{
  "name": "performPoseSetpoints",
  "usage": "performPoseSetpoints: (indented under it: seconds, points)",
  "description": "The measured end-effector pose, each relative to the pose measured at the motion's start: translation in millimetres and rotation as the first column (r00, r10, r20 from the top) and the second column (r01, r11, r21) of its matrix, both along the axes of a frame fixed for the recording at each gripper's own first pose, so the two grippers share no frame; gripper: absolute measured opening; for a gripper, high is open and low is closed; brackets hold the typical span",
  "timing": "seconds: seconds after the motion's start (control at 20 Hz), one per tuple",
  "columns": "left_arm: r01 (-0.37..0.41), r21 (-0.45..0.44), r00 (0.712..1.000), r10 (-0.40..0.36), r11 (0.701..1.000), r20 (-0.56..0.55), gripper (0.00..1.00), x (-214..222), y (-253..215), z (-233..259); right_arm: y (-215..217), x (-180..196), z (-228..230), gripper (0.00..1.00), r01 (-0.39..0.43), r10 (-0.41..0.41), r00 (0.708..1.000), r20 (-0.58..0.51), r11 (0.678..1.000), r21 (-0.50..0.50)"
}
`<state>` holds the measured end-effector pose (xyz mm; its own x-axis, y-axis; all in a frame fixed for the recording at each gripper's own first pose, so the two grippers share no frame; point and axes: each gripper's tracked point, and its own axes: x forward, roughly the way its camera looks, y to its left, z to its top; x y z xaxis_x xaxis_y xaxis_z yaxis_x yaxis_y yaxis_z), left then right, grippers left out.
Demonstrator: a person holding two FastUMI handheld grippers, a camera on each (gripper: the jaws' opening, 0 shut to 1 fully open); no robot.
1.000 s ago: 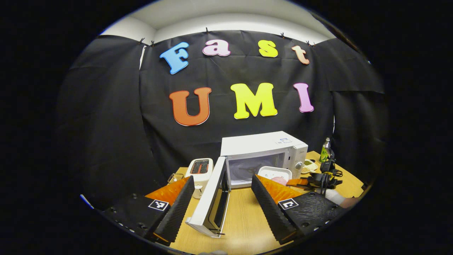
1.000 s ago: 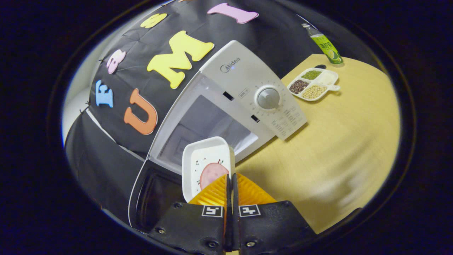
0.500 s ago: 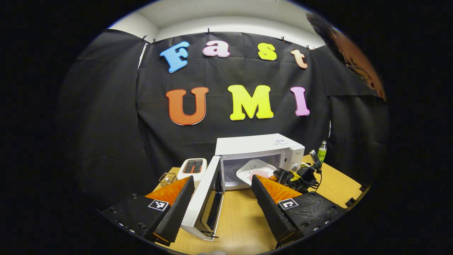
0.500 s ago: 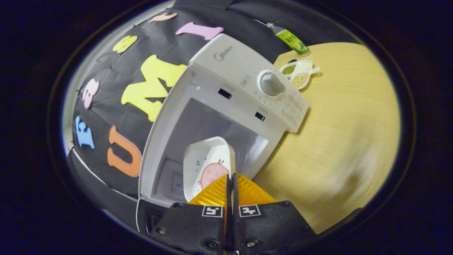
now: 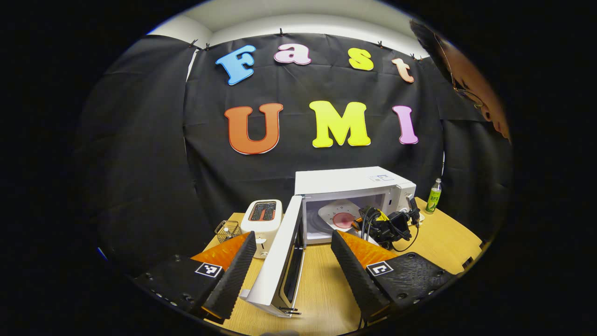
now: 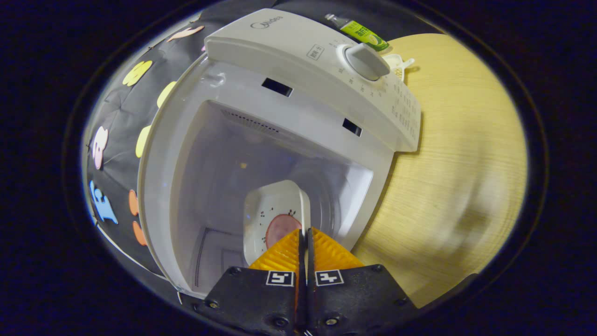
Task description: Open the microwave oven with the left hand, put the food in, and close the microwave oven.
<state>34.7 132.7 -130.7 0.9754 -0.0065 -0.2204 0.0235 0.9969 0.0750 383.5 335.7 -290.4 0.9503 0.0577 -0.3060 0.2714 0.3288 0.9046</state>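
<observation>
Door (image 5: 280, 261) of the microwave (image 5: 354, 196) stands wide open between the fingers of the left gripper (image 5: 291, 261) in the left gripper view; that gripper is spread wide and holds nothing. Ahead of it and to its right, the right gripper (image 5: 368, 223) now reaches into the oven mouth, where a second ago it was still short of it. The dish (image 5: 339, 215) with the pink food has passed from in front of the oven to inside the cavity. A toaster (image 5: 264, 219) sits ahead on the left, a bottle (image 5: 434, 196) far right.

In the right gripper view, the right gripper (image 6: 305, 242) is pinched closed on the rim of the dish (image 6: 275, 210), straight ahead of its tips. The cavity now surrounds the dish; earlier the dish hung outside. The knob (image 6: 366, 60) has slid up and away to the right.
</observation>
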Motion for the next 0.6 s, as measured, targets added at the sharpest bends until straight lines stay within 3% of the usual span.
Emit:
performPoseSetpoints:
  seconds: [0.25, 0.55, 0.6]
  points:
    - [0.013, -0.004, 1.000, -0.013, 1.000, -0.004, 0.96, 6.1, -5.4, -5.7, 5.0, 14.9, 1.1, 0.05, -0.007, 0.007, 1.000, 0.019, 1.000, -0.014]
    - [-0.007, 0.001, 1.000, 0.007, 1.000, 0.002, 0.96, -2.0, 2.6, -2.6, 10.0, 17.5, 8.9, 0.14, -0.016, 0.017, 0.998, 0.055, 1.000, -0.009]
    - [-0.014, -0.001, 1.000, 0.014, 1.000, 0.000, 0.96, -4.2, 4.7, -1.6, 6.7, 14.9, 8.0, 0.08, -0.016, 0.019, 0.999, 0.046, 0.998, -0.063]
